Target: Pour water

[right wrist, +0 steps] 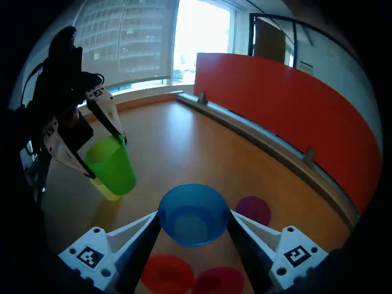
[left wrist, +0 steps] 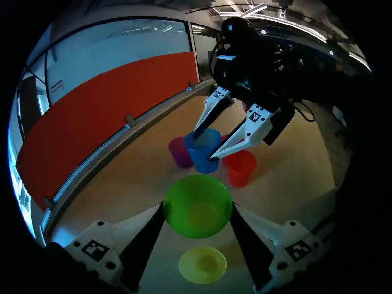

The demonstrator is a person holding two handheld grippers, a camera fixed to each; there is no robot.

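In the left gripper view a red wall panel [left wrist: 98, 112] is running along the left, behind the wooden tabletop [left wrist: 142, 171]. Right of it a purple cup [left wrist: 179, 151] is standing upright, just beside a blue cup [left wrist: 202, 152]. The right gripper [left wrist: 205, 145] is reaching down over the blue cup, and its jaws are pressing on two sides of it. In the near middle the left gripper [left wrist: 197, 206] is holding a green cup [left wrist: 197, 218]. Its jaws are opened only as wide as the cup and are touching both its sides, and the cup's mouth is facing the camera. A yellow cup [left wrist: 202, 264] is standing lower in the picture, on the tabletop. Further right an orange cup [left wrist: 241, 167] is standing near the blue one.

In the right gripper view the left gripper is showing at the left, carrying the green cup above the yellow cup. In the middle the blue cup is sitting between the near jaws, gripped on both sides. Whether water is inside either cup cannot be told. The purple cup is standing to the right.
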